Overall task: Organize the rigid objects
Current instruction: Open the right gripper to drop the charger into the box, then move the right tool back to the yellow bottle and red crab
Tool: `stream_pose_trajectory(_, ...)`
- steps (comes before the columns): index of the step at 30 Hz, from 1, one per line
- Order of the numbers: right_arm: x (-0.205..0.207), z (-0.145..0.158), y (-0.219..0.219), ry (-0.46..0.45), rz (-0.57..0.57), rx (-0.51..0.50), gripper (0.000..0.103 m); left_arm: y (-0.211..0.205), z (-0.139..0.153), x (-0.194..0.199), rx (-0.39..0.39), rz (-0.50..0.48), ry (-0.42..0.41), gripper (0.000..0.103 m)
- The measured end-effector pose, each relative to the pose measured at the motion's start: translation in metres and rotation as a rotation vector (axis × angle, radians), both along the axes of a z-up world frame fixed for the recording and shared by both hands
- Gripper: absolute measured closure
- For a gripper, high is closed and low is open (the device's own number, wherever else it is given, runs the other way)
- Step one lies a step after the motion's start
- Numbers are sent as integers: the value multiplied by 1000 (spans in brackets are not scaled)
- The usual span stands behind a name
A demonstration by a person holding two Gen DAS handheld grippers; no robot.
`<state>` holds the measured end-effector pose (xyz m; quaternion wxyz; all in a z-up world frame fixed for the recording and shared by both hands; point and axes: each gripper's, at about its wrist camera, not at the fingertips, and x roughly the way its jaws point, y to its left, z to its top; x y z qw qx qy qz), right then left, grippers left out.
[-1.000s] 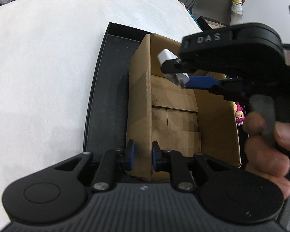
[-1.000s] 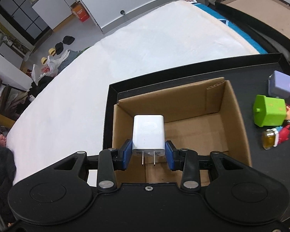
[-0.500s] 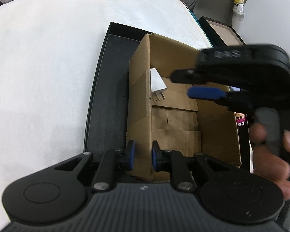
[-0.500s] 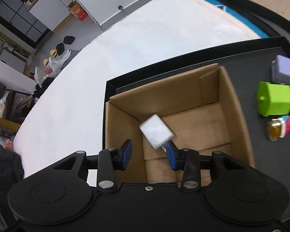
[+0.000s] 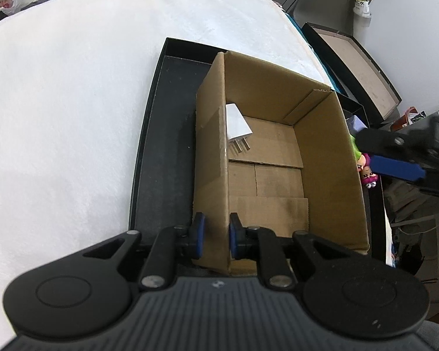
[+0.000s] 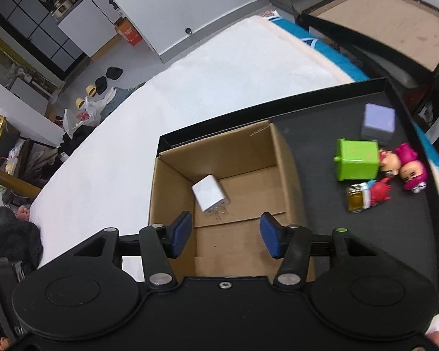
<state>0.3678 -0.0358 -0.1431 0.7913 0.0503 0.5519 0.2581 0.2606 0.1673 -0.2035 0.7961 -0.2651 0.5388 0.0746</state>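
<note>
A white plug charger point(image 6: 210, 196) lies on the floor of the open cardboard box point(image 6: 172, 158), near its left wall; the left wrist view also shows the charger point(image 5: 237, 127). My left gripper point(image 5: 213, 235) is shut on the near left wall of the cardboard box point(image 5: 209, 158). My right gripper point(image 6: 224, 236) hangs above the box's near edge, its jaws opening with nothing between them. In the left wrist view the right gripper point(image 5: 401, 165) is at the right, past the box.
The box stands in a black tray point(image 6: 322, 117) on a white cloth point(image 6: 190, 87). On the tray to the right lie a green block point(image 6: 356, 163), a lilac cube point(image 6: 378, 121), pink-haired figures point(image 6: 406, 166), a small jar point(image 6: 355, 201) and a red crab point(image 6: 379, 191).
My right gripper let go of the charger, which dropped into the box, then opened wider and drew back to the right and up. The left gripper kept its hold on the box wall.
</note>
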Motion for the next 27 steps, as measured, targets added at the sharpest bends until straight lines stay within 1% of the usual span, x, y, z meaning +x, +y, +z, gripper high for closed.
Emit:
stream_pose_trajectory(2,-1,2,-5,-16,-1,-12,49,-1,0,0,6,1,0,88)
stream_pose_trajectory(8,-2,5,-28,-27,-14,-6,44,-3,-1,-1,27,13,-4,89)
stream_pose_trajectory(16,2,6,-61,-35,-49,-8,43,-7,1,-5,47,37,-8,89)
stream_pose_trajectory(21,6,-1,-82,-26,-66,-5,41,-7,1,-5,46,48,-5,89)
stream_pose_trajectory(27,12,-17,-105,-10,-96,-15,40,-8,2,-4,47,53,-2,89)
